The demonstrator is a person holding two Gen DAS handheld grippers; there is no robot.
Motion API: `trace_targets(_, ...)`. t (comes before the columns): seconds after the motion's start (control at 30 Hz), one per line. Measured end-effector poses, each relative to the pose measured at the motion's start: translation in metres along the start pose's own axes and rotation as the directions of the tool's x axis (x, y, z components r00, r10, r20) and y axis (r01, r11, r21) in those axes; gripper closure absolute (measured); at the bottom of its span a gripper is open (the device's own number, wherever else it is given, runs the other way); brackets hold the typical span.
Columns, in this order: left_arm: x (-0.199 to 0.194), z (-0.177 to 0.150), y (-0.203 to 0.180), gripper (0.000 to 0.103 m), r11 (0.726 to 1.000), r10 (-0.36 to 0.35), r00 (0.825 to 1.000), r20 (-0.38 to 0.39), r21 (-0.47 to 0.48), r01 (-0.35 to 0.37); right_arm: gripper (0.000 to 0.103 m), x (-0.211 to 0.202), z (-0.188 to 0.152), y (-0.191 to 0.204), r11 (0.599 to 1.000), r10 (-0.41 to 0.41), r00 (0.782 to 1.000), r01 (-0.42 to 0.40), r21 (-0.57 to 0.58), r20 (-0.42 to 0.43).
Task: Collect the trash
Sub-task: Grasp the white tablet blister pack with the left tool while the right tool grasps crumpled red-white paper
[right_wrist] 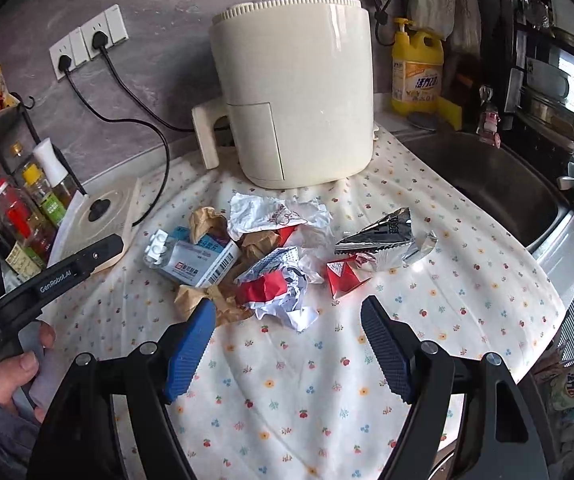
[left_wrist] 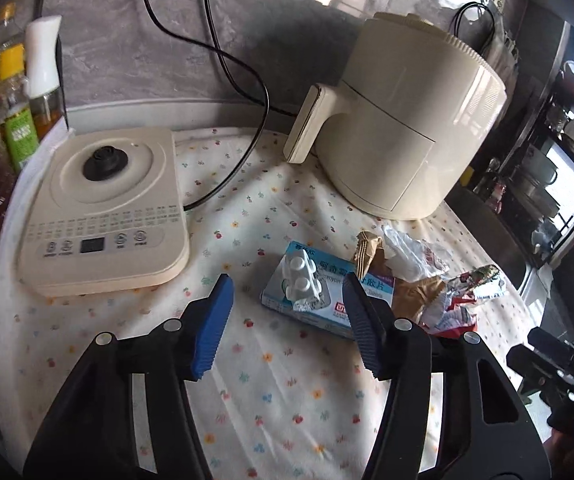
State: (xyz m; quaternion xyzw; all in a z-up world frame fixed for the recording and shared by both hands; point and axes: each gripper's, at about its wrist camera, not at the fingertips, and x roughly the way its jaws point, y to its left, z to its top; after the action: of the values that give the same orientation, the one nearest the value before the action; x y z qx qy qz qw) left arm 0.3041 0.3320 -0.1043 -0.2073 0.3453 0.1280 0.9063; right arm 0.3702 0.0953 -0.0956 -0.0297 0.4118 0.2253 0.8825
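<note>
Blue-padded left tongs [left_wrist: 287, 320] sit lowest in the left wrist view, jaws parted with nothing between the pads, and they hang over the flowered cloth [left_wrist: 271, 392] on the worktop. Just beyond the tips lies a medicine box [left_wrist: 327, 300] with a white blister pack [left_wrist: 301, 280] resting on top of it. Over in the right wrist view, the right tongs [right_wrist: 287, 328] stand wide apart and empty too, poised just short of the trash pile [right_wrist: 271, 264]: crumpled white paper [right_wrist: 275, 212], brown paper [right_wrist: 207, 300], a red-and-white wrapper [right_wrist: 271, 292] and a silver foil packet [right_wrist: 383, 240], all heaped mid-cloth. Behind the heap stands a cream air fryer [right_wrist: 295, 96], touching none of it. A flat cream appliance base [left_wrist: 103, 208] lies off to the left, with bottles [left_wrist: 11, 112] beside it. A steel sink [right_wrist: 483, 184] sits to the right, and a hand [right_wrist: 15, 368] grips the left tool's handle.
</note>
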Motion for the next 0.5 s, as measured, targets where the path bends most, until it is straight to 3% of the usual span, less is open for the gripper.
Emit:
trace_targets(0.2,0.037,0.001,-0.009,0.051,1.000,-0.009,0.999,-0.052,0.018,0.010,0.030,0.015,0.005,-0.002,0.999,-0.027,1.000,0.027,0.025,-0.002)
trace_targets(0.33,0.058,-0.002,-0.009,0.072,1.000,-0.011,0.995,-0.096,0.008,0.012,0.030,0.027,0.007,-0.003,0.999,-0.036,0.999,0.036,0.032,-0.024)
trace_targets(0.4,0.056,-0.003,-0.011,0.079,1.000,0.012,0.997,-0.074,0.017,-0.010,0.030,0.035,0.009,-0.002,0.999,-0.036,0.999,0.037,0.029,-0.031)
trace_targets(0.5,0.053,-0.006,-0.011,0.079,1.000,0.013,0.998,-0.061,0.010,-0.013,0.030,0.052,0.011,0.000,0.999,-0.029,0.998,0.030,0.035,-0.052)
